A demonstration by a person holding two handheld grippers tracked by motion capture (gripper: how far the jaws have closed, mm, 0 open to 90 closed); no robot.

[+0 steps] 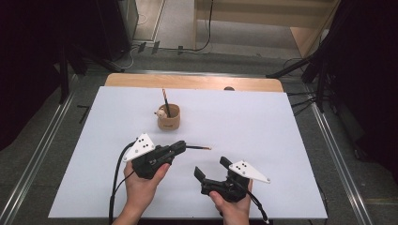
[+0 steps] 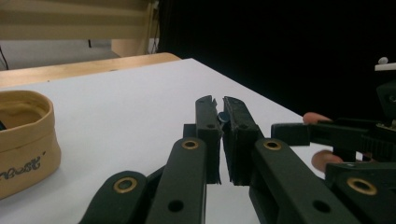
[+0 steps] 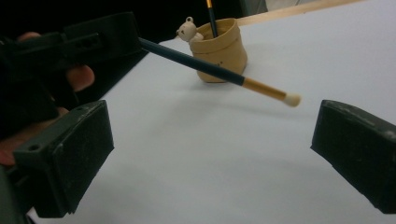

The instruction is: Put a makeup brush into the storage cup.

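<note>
left gripper: black, brass rivets | right gripper: black, grey dotted plate | black cables

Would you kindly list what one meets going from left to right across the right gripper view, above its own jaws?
Left hand-held gripper → bear figure → tan cup → pale tip of the held pencil.
</note>
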